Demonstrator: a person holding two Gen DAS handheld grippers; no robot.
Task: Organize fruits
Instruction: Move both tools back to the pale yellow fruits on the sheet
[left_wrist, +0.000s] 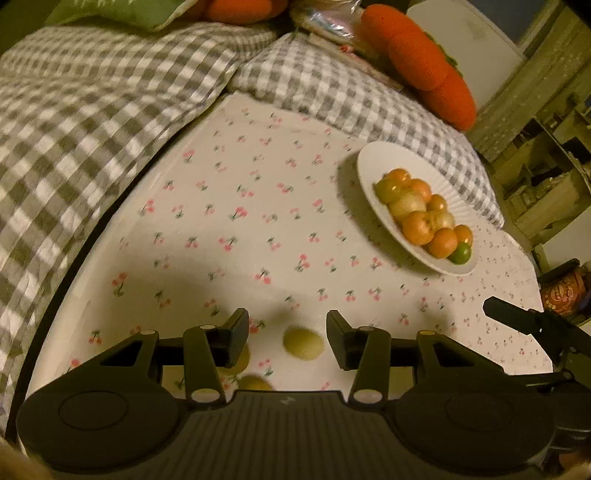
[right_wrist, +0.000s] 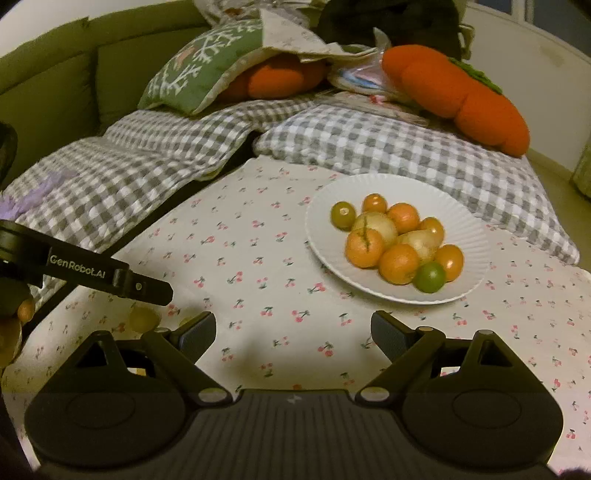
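A white plate (right_wrist: 369, 182) on the cherry-print tablecloth holds a pile of oranges (right_wrist: 365, 246), pale yellow fruits (right_wrist: 376, 223) and green limes (right_wrist: 429, 277). In the left wrist view the same plate (left_wrist: 373, 158) lies far right. My left gripper (left_wrist: 288, 332) is open low over the cloth. A yellow-green fruit (left_wrist: 303, 345) lies between its fingers without being pressed. Two more yellowish fruits (left_wrist: 255, 384) sit close under it, one partly hidden by the left finger. My right gripper (right_wrist: 293, 332) stands wide open and empty in front of the plate.
Grey checked cushions (right_wrist: 388, 147) border the table at the back and left. Orange carrot-shaped pillows (right_wrist: 461, 88) and a green pillow (right_wrist: 207, 62) lie behind them. The left gripper's finger (right_wrist: 147, 286) crosses the right wrist view, with a yellow fruit (right_wrist: 144, 319) below it.
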